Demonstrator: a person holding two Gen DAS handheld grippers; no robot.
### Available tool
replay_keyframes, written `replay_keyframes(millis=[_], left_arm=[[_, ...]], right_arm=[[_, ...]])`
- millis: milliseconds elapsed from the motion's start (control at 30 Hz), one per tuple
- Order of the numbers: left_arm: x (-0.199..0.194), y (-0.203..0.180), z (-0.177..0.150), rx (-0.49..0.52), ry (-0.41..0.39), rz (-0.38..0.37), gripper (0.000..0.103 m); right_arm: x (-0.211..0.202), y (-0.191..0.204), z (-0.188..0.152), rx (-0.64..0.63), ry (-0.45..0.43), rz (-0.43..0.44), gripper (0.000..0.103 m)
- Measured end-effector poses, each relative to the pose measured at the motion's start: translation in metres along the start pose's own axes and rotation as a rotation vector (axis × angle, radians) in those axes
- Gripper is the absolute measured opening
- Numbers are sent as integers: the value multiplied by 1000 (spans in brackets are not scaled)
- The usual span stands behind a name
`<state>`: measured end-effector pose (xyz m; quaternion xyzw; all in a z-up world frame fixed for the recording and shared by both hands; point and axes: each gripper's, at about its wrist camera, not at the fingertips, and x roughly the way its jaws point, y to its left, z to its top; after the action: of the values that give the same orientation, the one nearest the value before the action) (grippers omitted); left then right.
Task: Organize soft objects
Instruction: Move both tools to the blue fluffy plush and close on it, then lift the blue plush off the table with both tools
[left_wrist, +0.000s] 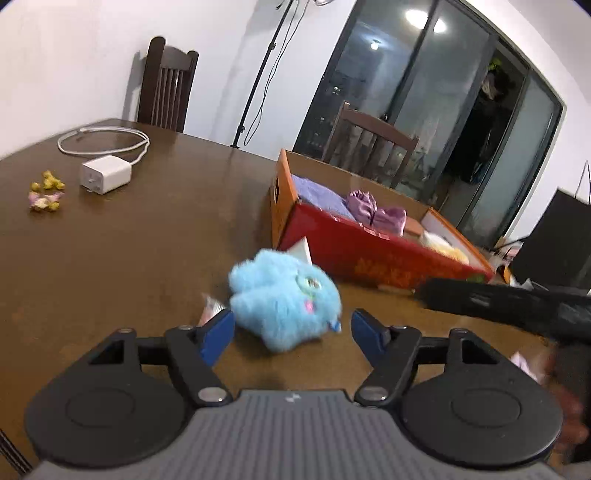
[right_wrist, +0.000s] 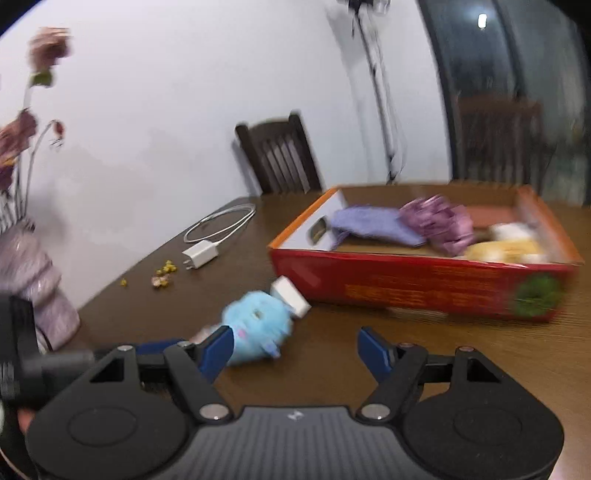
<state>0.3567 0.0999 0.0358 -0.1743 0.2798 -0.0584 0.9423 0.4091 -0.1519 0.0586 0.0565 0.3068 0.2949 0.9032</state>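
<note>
- The blue plush (left_wrist: 284, 302) lies on the brown table (left_wrist: 129, 240), low centre of the left wrist view, just ahead of the left gripper (left_wrist: 291, 332); it sits between the spread blue fingertips, touching neither as far as the blur shows.
- The left gripper's jaws are released and grasp nothing.
- In the right wrist view the plush (right_wrist: 255, 328) is lower left of centre, beside the right gripper's (right_wrist: 295, 350) left fingertip; whether they touch cannot be told.
- The right gripper's jaws are likewise wide apart and hold nothing.
- A small white block (right_wrist: 291, 295) lies against the plush on its far side, between it and the red box (right_wrist: 406, 288).
- The box stands right of centre, open on top, near the plush but apart from it; its near wall stands between the plush and the inside.
- Inside the box: a lavender cloth (left_wrist: 321, 195) at the left end, a purple bundle (left_wrist: 373, 210) in the middle, a yellow-white soft thing (left_wrist: 443, 243) at the right end.
- A dark blurred bar (left_wrist: 509, 302) crosses the right edge of the left wrist view, in front of the box's right corner.
- Upper left of the table: a white charger (left_wrist: 105, 173) with its coiled cable (left_wrist: 107, 142), and scattered dried petals (left_wrist: 46, 194).
- A pale vase (right_wrist: 33, 288) with wilted flowers (right_wrist: 22, 133) fills the left edge of the right wrist view.
- Two dark chairs (left_wrist: 168, 85) stand behind the table; a lamp pole (left_wrist: 262, 70) leans by the wall, with glass doors (left_wrist: 424, 110) at upper right.
</note>
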Motion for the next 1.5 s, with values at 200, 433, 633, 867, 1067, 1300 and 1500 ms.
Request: replay_keyframes(millis=[200,433,633,867,1067,1300,1500], left_arm=[[16,16,1,-82,24,-54,71],[18,31,-2,-190,41,-170,57],[-22,9,-22,-108,30,-294,57],[-71,-2,-60,-5,85,-282,60],[-83,8,-68,-59,79,-222,63],[-59,-3,-63,-122,97,-221,69],[-42,-10,-65,-124,143,-208,48]], right_arm=[[96,6,28,81,144,-7,71],[109,5,16,133,181,45,31],[34,12,-3,169,57,40,23],[-32,26,-62,129,91,31,20],[-71,33,-83,23,53,-38,33],[-51,20,-57,-23,25,3,49],[4,19,-46,-84,183,13,50]])
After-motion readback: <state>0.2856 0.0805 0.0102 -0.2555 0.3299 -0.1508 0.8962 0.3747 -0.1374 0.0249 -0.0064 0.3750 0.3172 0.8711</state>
